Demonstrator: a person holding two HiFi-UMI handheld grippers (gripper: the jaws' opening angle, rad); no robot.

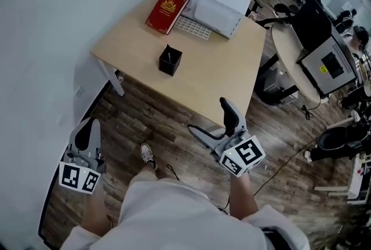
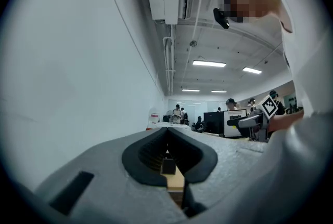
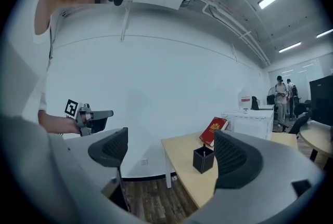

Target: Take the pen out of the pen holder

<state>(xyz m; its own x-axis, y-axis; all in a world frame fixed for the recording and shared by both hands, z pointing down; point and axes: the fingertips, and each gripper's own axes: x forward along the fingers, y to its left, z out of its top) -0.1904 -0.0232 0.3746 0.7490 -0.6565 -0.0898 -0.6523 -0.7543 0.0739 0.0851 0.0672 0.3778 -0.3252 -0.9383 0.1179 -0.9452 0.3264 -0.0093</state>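
Observation:
A black square pen holder (image 1: 170, 61) stands near the middle of the light wooden table (image 1: 220, 75), with a thin pen (image 1: 169, 55) upright inside it. Both grippers hang over the floor, short of the table's near edge. My right gripper (image 1: 215, 122) is open and empty. In the right gripper view the pen holder (image 3: 203, 159) shows far off between the spread jaws of that gripper (image 3: 169, 153). My left gripper (image 1: 87, 130) is at the lower left by the wall. Its pads meet in the left gripper view, where the gripper (image 2: 167, 133) holds nothing.
A red book (image 1: 167, 10) lies at the table's far side, next to a white perforated tray (image 1: 192, 27) and a white machine (image 1: 213, 2). To the right are a round table (image 1: 290, 57) with a monitor (image 1: 327, 63), chairs and cables on the wood floor.

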